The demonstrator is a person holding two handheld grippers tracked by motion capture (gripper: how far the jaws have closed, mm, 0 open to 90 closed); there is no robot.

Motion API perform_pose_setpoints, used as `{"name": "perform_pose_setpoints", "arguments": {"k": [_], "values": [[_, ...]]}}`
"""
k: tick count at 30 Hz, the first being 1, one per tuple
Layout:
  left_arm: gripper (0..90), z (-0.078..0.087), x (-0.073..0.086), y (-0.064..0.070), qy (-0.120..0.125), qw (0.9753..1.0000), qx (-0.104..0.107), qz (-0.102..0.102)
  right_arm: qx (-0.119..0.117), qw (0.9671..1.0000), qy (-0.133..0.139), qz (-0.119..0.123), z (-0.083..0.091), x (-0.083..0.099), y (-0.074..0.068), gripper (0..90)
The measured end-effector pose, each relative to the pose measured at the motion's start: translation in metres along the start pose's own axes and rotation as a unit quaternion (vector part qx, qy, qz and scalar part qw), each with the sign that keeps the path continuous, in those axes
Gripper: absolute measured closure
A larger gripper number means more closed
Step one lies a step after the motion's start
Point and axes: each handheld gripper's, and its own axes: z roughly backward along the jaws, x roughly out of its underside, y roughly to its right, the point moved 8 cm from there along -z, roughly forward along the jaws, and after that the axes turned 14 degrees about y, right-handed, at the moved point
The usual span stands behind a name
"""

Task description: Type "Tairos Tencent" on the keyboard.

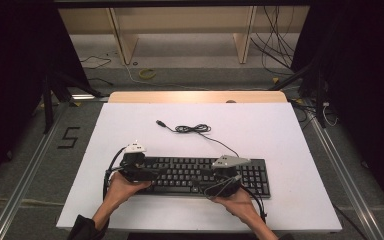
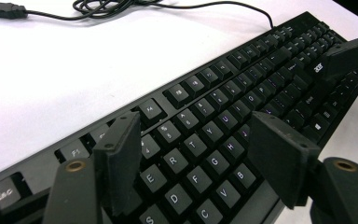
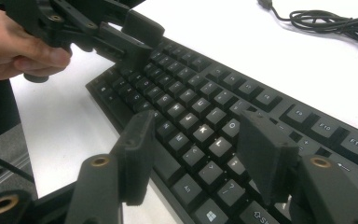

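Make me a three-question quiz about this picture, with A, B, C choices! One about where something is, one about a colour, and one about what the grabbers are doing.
1. Where does the keyboard lie?
A. on the white table
B. on the floor
C. on a shelf

2. What colour is the keyboard?
A. white
B. black
C. yellow

3. How are the jaws of the left gripper and the right gripper?
A. both shut on the cable
B. one open, one shut
C. both open over the keys

Answers: 1 A, it rests flat on the white top. 2 B, its frame and keys are black. 3 C, each pair of jaws stands apart above the keys.
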Motion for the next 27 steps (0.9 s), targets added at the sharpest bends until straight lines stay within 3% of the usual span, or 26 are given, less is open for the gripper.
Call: {"name": "perform_pose_setpoints", "arguments": {"k": [9,15,21,27], "values": [[51.6,-0.012,-0.001,0.004,-0.018,0.9998,0.010,-0.004,0.005,1.0000,0.003,0.001,0.006,0.001,0.001,43.4],[68.3,-0.021,0.001,0.009,-0.038,0.9988,0.016,-0.026,0.008,0.9999,0.007,0.002,0.009,0.001,0.002,42.1],[82.3,-0.026,0.008,0.011,-0.065,0.9969,0.010,-0.044,0.010,0.9999,0.011,0.001,0.013,-0.001,0.002,41.4],[89.2,-0.028,0.013,0.007,-0.076,0.9960,-0.001,-0.048,0.012,0.9998,0.015,0.003,0.017,-0.002,0.003,41.4]]}}
